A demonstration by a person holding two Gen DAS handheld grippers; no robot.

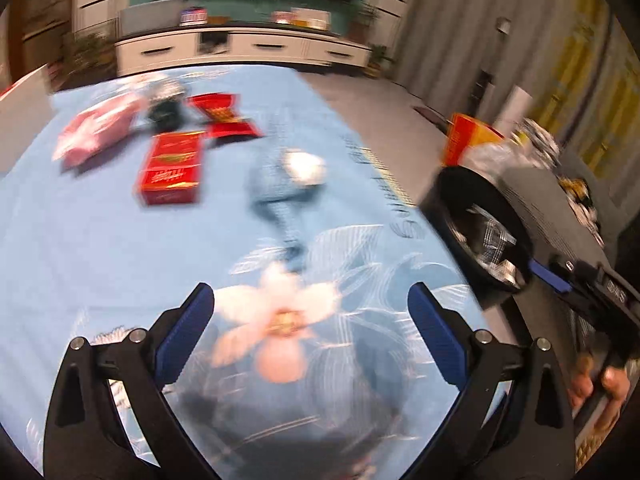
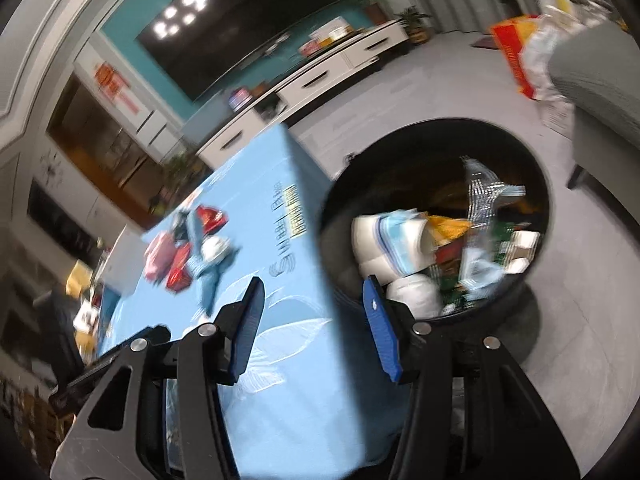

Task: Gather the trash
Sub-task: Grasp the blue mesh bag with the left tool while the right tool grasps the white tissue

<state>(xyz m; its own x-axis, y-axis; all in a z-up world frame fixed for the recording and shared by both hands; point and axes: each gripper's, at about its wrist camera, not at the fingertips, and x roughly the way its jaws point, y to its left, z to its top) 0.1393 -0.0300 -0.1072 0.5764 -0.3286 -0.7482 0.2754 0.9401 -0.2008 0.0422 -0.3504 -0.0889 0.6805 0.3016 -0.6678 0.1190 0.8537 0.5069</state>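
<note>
In the left wrist view, the left tongs stand wide apart with nothing between their blue pads; below the gap lies only the light blue cloth with a pale pink flower print that covers the desk. Ahead of the tongs and to their left sits a flat red rectangular box with gold lettering. Beyond it lie a pink plastic packet, a dark crumpled wrapper and a red foil snack bag, close together. Straight ahead of the tongs, nearer than the box, rests a small crumpled white and blue wrapper. Off to the right of the tongs, past the desk edge, stands a round black trash bin with litter inside. The right tongs reach in from the lower right beside the bin, borne by a hand; this view does not show how their jaws stand.

In the right wrist view, the right tongs are parted, with nothing held between the blue pads. They hang over the desk's edge, the left finger above the blue cloth, the right finger over the rim of the black bin. The bin sits on the grey floor just ahead and right of the tongs, and holds white and blue cups, crumpled wrappers and scraps of red, green and yellow packaging. Far ahead and left of the tongs, the red box, pink packet, red bag and white and blue wrapper lie bunched on the cloth, blurred.
</note>
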